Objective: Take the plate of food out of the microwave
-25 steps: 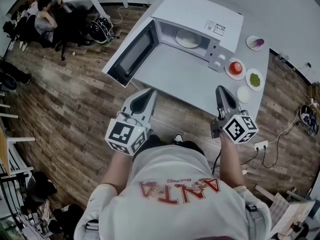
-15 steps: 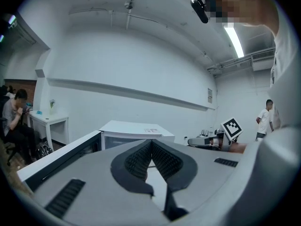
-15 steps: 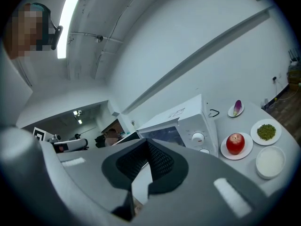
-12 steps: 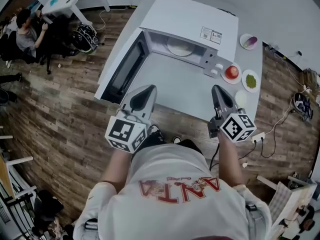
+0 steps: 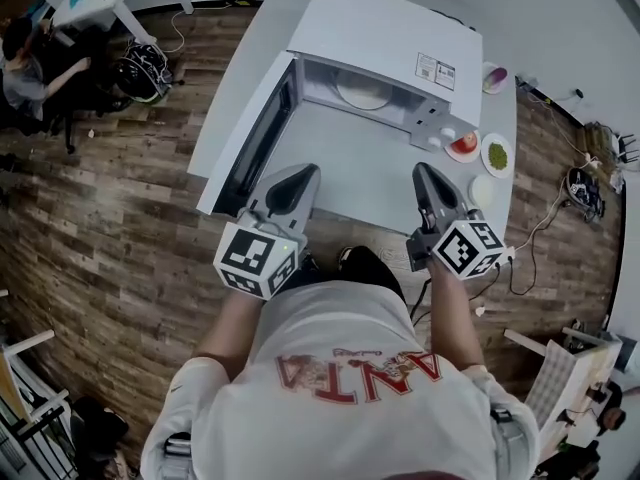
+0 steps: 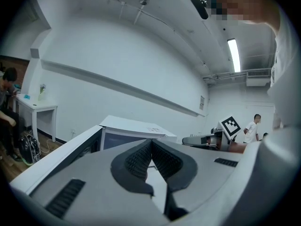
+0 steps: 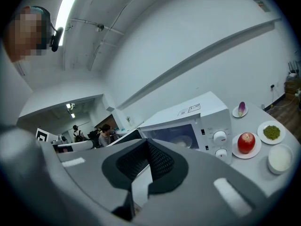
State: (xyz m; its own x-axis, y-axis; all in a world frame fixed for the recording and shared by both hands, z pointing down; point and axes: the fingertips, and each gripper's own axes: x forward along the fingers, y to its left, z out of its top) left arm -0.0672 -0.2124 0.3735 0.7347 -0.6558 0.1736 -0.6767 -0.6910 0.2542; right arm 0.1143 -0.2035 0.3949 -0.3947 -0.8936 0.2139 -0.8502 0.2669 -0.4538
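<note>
A white microwave [image 5: 395,38] stands on the grey table [image 5: 350,168] with its door [image 5: 255,138] swung wide open to the left. Inside it lies a white plate [image 5: 362,93] on the turntable; the right gripper view shows that plate [image 7: 181,139] too. My left gripper [image 5: 300,176] is shut and empty, over the table's near edge beside the open door. My right gripper [image 5: 422,173] is shut and empty, also short of the microwave. Both point toward the microwave [image 7: 188,121], whose top [image 6: 136,125] shows past the left jaws.
To the right of the microwave stand small plates: a red apple [image 5: 466,143], green food [image 5: 496,154], an empty white dish [image 5: 483,191] and a purple item [image 5: 493,76]. A person sits at a desk at far left [image 5: 20,63]. Cables lie on the wooden floor at right.
The view has shifted forward toward the table; both grippers now reach over its near edge, closer to the open microwave. Both stay shut.
</note>
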